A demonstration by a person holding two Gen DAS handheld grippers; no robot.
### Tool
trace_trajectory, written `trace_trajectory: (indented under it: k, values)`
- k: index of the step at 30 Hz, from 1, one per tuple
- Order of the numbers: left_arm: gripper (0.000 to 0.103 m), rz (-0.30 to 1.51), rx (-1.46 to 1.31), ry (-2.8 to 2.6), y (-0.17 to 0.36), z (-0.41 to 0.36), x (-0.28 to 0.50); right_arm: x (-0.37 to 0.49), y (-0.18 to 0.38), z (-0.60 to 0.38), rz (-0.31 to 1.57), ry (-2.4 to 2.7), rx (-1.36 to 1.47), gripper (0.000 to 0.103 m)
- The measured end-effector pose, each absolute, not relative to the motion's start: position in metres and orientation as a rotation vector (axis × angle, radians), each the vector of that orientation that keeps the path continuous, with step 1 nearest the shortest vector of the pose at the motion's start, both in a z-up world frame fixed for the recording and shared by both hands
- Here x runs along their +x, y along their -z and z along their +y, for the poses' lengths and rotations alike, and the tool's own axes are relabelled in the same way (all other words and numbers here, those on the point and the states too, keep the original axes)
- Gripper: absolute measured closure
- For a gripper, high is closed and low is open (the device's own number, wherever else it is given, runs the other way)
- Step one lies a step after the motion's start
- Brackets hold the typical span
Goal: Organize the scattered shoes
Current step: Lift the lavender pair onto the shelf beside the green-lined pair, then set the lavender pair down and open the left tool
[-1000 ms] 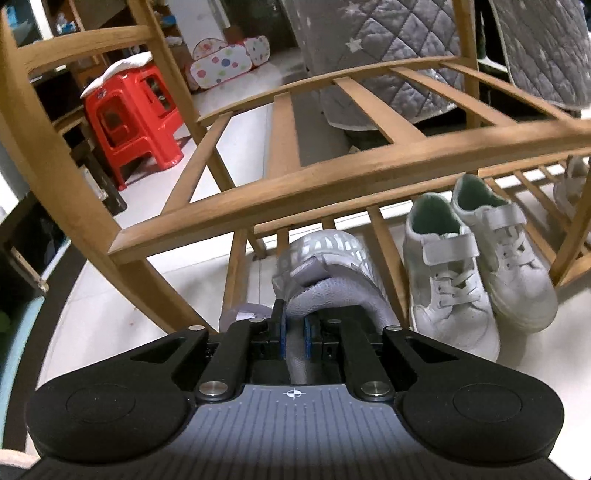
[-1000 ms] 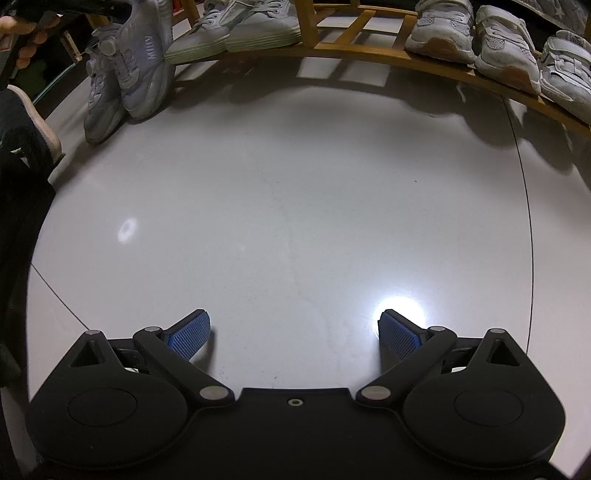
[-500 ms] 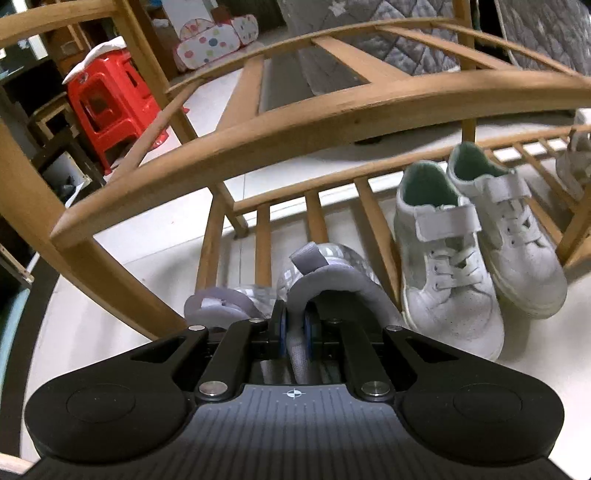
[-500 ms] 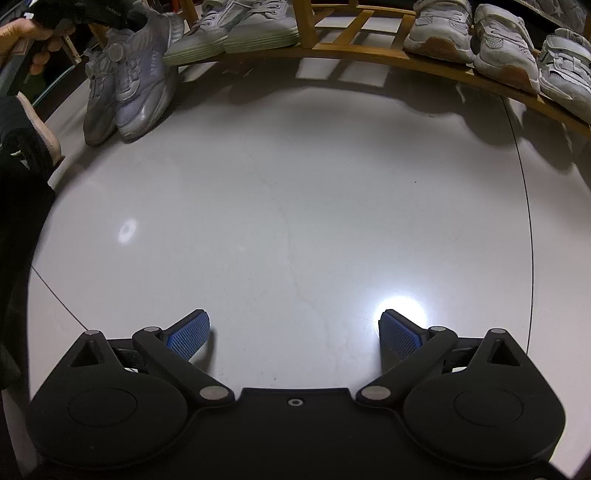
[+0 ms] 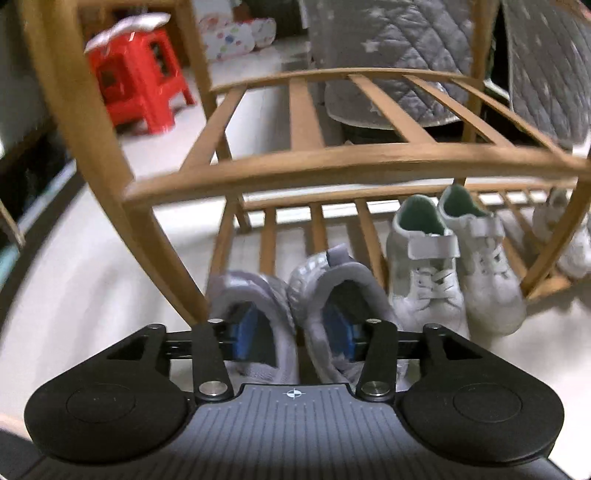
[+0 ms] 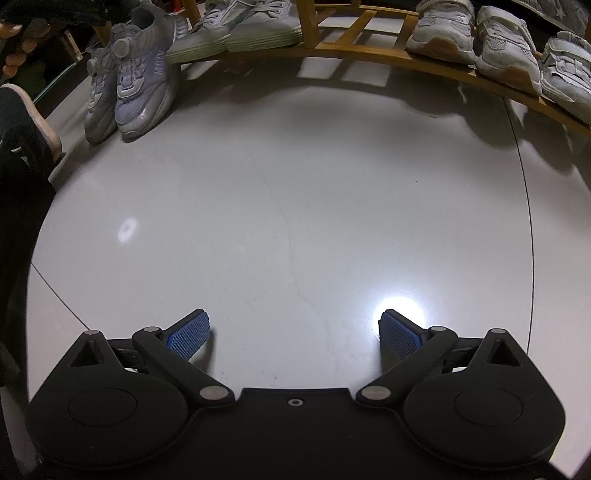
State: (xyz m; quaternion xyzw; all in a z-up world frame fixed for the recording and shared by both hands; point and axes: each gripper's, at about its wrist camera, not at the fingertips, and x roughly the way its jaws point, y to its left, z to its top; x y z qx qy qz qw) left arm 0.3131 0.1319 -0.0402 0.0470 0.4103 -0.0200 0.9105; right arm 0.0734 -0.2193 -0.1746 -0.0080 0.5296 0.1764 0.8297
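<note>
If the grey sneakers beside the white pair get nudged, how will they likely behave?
The grey sneakers have padded, knit-looking collars, so probably soft and light. Their wide flat soles suggest sliding on the glossy floor rather than tipping.

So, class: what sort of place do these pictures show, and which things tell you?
Probably a home, perhaps its entryway: a wooden shoe rack lined with white sneakers, a red plastic stool, and quilted grey fabric hanging behind.

Both wrist views angle down, sharing the grey sneakers (image 5: 295,306) and rack (image 5: 332,166).
</note>
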Motion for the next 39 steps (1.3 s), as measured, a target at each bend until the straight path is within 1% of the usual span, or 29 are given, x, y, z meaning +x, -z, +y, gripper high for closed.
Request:
trace_trajectory:
  k: [1,4,7,9,10,11,15,21,26,31,39]
  values:
    - [0.054,0.853,0.084,0.038,0.041,0.133,0.314,0.073,0.174,-0.220,1.124,-0.374,-0.015,0.003]
    - [0.046,0.883,0.090,0.028,0.050,0.128,0.318,0.074,0.174,-0.220,1.125,-0.375,-0.015,0.003]
    - [0.046,0.896,0.102,0.006,0.058,0.124,0.323,0.074,0.174,-0.219,1.125,-0.375,-0.015,0.003]
    - [0.051,0.918,0.075,-0.010,0.065,0.127,0.328,0.075,0.174,-0.219,1.126,-0.375,-0.012,0.003]
    - [0.058,0.929,0.063,-0.016,0.067,0.128,0.330,0.075,0.174,-0.219,1.126,-0.375,-0.012,0.003]
    - [0.063,0.931,0.060,-0.018,0.069,0.128,0.331,0.075,0.174,-0.219,1.126,-0.375,-0.012,0.003]
    - [0.078,0.928,0.038,-0.031,0.076,0.132,0.333,0.074,0.174,-0.218,1.124,-0.374,-0.013,0.003]
    - [0.078,0.910,0.053,-0.059,0.078,0.128,0.332,0.074,0.175,-0.217,1.122,-0.373,-0.020,0.003]
    - [0.083,0.897,0.042,-0.070,0.076,0.130,0.331,0.074,0.175,-0.218,1.122,-0.372,-0.015,0.003]
    - [0.085,0.854,0.036,-0.093,0.073,0.129,0.323,0.076,0.176,-0.218,1.125,-0.373,-0.007,0.003]
    - [0.086,0.745,0.120,-0.112,0.055,0.117,0.322,0.076,0.177,-0.219,1.121,-0.374,-0.009,0.003]
